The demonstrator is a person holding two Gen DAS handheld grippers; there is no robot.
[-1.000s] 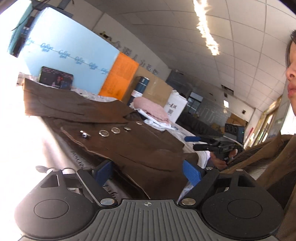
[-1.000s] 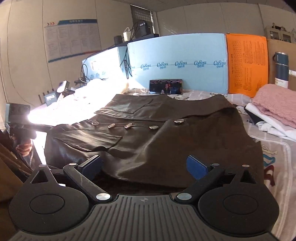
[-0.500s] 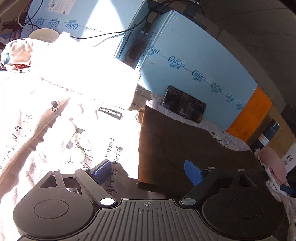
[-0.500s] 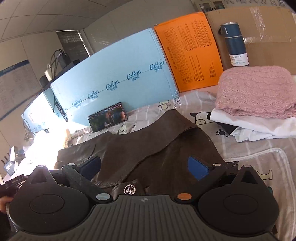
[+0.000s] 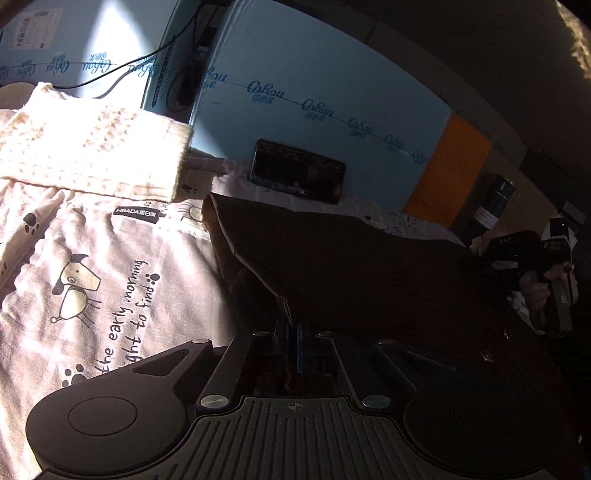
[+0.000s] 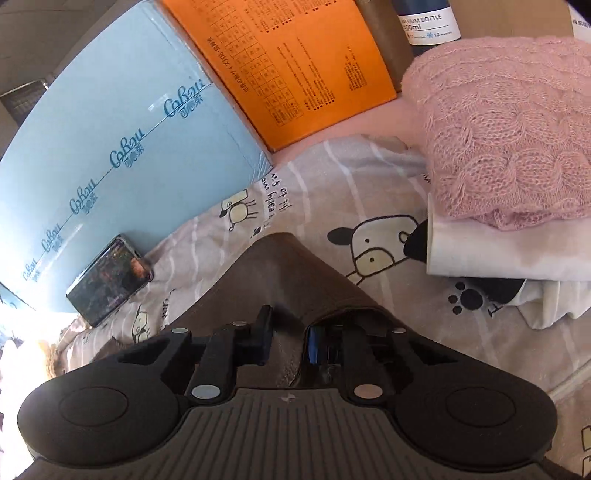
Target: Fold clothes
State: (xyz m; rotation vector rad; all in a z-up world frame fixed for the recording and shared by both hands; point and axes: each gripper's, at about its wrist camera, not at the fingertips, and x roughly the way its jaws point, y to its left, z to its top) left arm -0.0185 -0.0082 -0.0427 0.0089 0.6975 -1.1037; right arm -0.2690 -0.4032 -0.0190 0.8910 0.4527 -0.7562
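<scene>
A dark brown leather jacket [image 5: 351,266] lies on the cartoon-print sheet [image 5: 92,280]. My left gripper [image 5: 293,347] is shut on the jacket's near edge, with a fold of it pinched between the blue pads. In the right wrist view my right gripper [image 6: 288,343] is shut on another corner of the jacket [image 6: 284,273], with fabric bunched between the nearly closed fingers. The right gripper and the hand holding it also show in the left wrist view [image 5: 543,273] at the jacket's far right.
A stack of folded clothes with a pink knit sweater [image 6: 509,140] on white garments [image 6: 506,254] lies right of the jacket. A phone [image 6: 109,278] leans on blue foam board [image 6: 110,147]. An orange board [image 6: 295,66], a vacuum bottle [image 6: 424,26] and a cream towel [image 5: 88,147] border the sheet.
Both grippers moved down onto the jacket's far corners and closed on the fabric; half a second ago both were open above it.
</scene>
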